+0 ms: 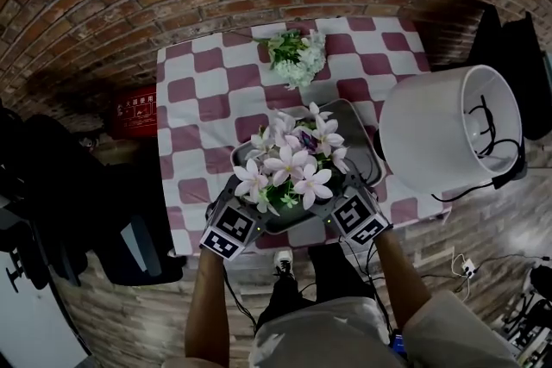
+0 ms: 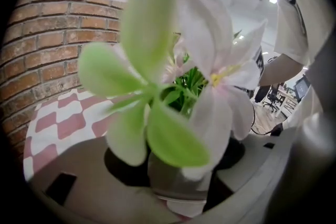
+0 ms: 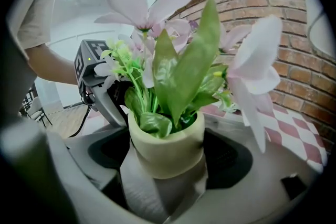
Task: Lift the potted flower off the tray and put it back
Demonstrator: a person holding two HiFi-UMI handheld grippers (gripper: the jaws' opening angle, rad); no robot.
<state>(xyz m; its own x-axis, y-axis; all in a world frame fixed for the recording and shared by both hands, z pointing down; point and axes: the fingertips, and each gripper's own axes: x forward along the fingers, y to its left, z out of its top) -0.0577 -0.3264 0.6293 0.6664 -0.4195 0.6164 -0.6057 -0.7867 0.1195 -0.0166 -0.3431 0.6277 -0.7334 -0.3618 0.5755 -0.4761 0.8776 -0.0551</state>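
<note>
Left gripper (image 1: 259, 204): jaws spread wide and cupped on the pot (image 3: 165, 147) from the near-left. I read it as grasping the pot.
Right gripper (image 1: 332, 194): the same from the near-right. The pot fills the gap between its pads, so I read this too as a grasp.
Potted flower (image 1: 293, 168): on the tray (image 1: 355, 125). The base looks down on the tray or just at its surface, and its reflection sits directly beneath it.
Tray position: close to the near edge of the tabletop (image 1: 198, 112), right of centre.
Risk, uneven hands: two angled grips share one small round pot. If one hand leads or squeezes harder, the pot could twist or tip out.
Risk, top-heavy: the pot looks slightly tilted in the right gripper view. Letting go on one side first could topple it on the smooth tray.
Risk, snagging: petals (image 2: 210, 60) and leaves (image 3: 181, 76) hang over both grippers, so drawing back may drag the plant.
Risk, view: blooms fill most of the left gripper view, so contact is hard to check there.
Risk, tray: a forward or sideways push could slide the tray along the tabletop.
Around, far edge: a second flower bunch (image 1: 297, 56), well apart.
Around, right edge: a white drum-shaped shade (image 1: 431, 134) with a black cable (image 1: 483, 185) stands beside the tray.
Around, left edge: a red box (image 1: 134, 112), off the tabletop.
In the way: only the plant's own foliage.
</note>
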